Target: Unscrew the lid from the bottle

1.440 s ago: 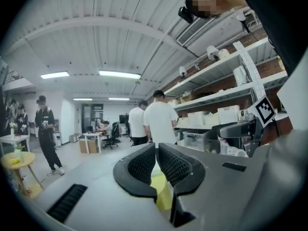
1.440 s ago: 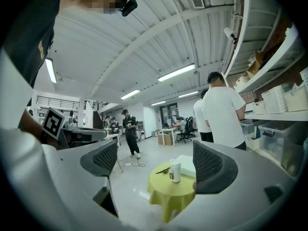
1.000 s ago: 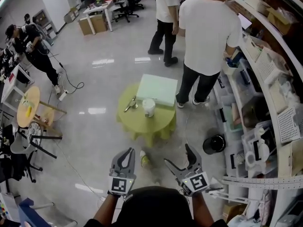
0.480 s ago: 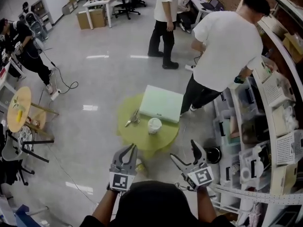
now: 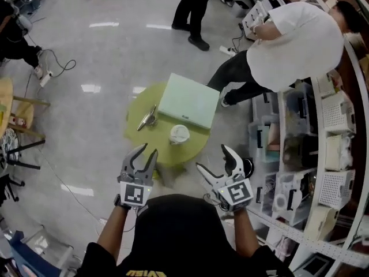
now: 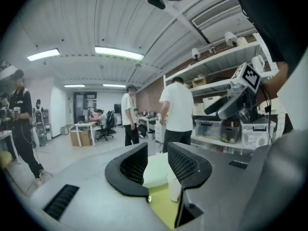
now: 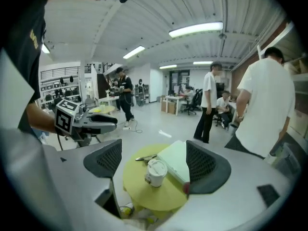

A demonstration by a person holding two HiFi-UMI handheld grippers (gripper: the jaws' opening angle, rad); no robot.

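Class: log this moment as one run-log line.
left gripper: just opening, empty | right gripper: open, empty | bottle: upright on green table, lid on, untouched

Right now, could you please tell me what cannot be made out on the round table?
- Bottle: too small in the head view to tell how tightly its lid sits.
- Metal utensil: too small in the head view to identify.
- Pale green box: in the right gripper view, its right side is hidden behind the right hand-held gripper.
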